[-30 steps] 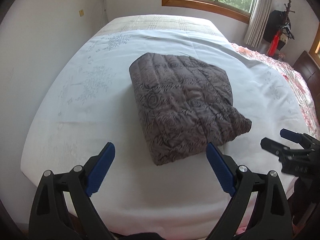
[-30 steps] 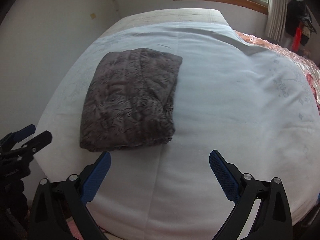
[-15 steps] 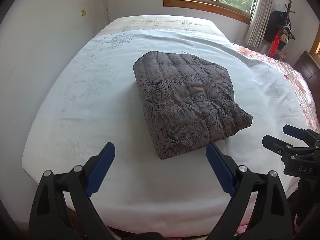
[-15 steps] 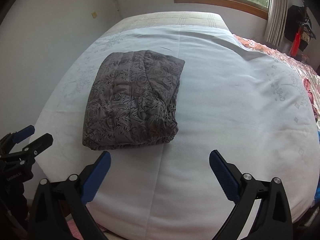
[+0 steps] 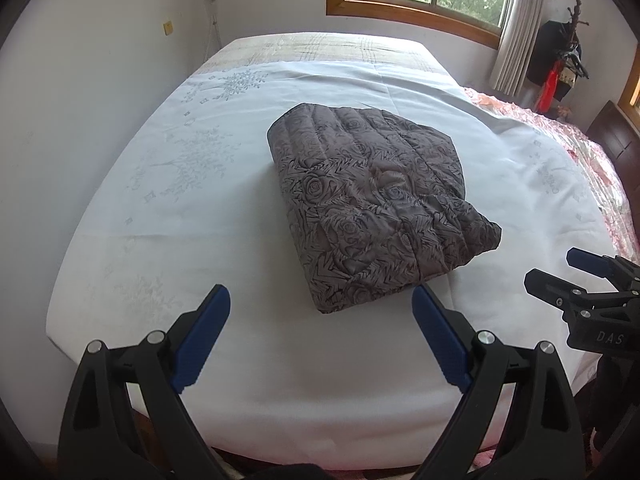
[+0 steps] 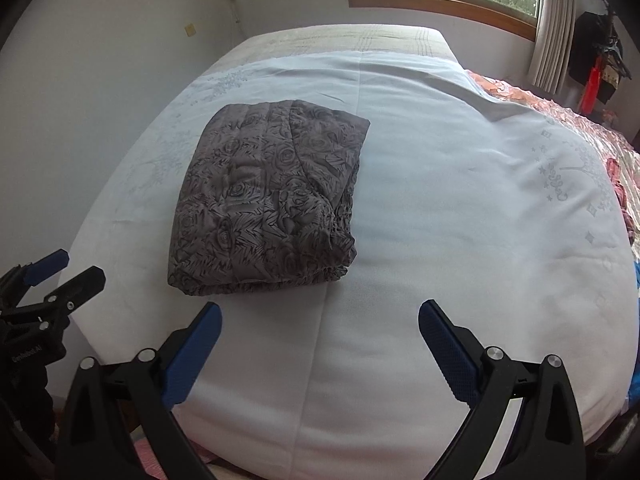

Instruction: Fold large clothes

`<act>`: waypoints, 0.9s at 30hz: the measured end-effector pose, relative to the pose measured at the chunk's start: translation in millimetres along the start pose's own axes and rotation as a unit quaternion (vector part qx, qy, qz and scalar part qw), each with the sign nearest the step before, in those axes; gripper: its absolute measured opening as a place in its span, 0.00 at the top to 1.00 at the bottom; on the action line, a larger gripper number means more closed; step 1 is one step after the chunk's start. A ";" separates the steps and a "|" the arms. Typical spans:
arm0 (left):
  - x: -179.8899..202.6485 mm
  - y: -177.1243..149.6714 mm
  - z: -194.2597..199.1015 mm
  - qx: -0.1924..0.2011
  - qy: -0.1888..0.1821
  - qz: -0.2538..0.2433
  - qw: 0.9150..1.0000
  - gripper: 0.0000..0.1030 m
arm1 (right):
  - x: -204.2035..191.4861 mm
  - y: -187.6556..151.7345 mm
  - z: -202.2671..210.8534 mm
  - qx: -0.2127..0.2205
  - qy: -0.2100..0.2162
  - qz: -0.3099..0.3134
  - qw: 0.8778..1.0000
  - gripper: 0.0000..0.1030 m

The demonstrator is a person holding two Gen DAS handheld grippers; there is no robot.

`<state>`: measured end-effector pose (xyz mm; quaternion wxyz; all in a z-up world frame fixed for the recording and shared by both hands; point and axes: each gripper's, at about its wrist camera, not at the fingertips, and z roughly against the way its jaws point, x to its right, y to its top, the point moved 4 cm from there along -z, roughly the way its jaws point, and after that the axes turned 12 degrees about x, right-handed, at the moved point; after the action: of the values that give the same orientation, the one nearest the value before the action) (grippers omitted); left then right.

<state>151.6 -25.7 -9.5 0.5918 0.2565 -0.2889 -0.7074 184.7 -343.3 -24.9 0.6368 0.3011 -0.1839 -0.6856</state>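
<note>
Quilted grey rose-print jacket [image 5: 376, 204] folded into compact bundle, lying on white bedsheet [image 5: 168, 216] near foot of bed, left of centre seam. Left gripper [image 5: 320, 310] jaws spread wide, empty, hovering just short of bundle's near edge. Right gripper [image 6: 320, 326] also spread wide, empty, over bare sheet, bundle ahead-left. Neither touching fabric.

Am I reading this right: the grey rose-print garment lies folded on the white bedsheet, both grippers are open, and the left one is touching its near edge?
Not quite. The left gripper is not touching the folded garment; the left wrist view shows white bedsheet between its fingers and the bundle. The rest holds: it lies folded, and the right gripper is open too.
</note>
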 end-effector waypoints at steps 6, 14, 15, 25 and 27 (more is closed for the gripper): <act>0.8 -0.9 2.2 0.002 0.001 0.000 1.000 0.11 | -1.3 -0.1 3.6 0.002 0.002 0.002 1.000 0.04; 1.1 -1.6 4.5 0.004 0.001 0.000 1.000 0.11 | -2.2 -1.3 5.3 0.004 0.003 0.003 1.000 0.04; 1.4 -1.7 4.9 0.004 0.001 0.000 1.000 0.11 | -2.7 -1.3 5.0 0.004 0.003 0.003 1.000 0.04; 1.6 -2.0 7.2 0.005 0.002 0.000 1.000 0.11 | -2.9 -2.4 6.7 0.004 0.005 0.003 1.000 0.04; 1.9 -2.3 8.3 0.006 0.004 0.000 1.000 0.11 | -3.4 -2.5 6.5 0.005 0.004 0.005 1.000 0.04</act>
<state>143.9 -26.4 -5.3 0.5912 0.2627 -0.2908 -0.7049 178.7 -340.6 -21.0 0.6393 0.3061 -0.1857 -0.6805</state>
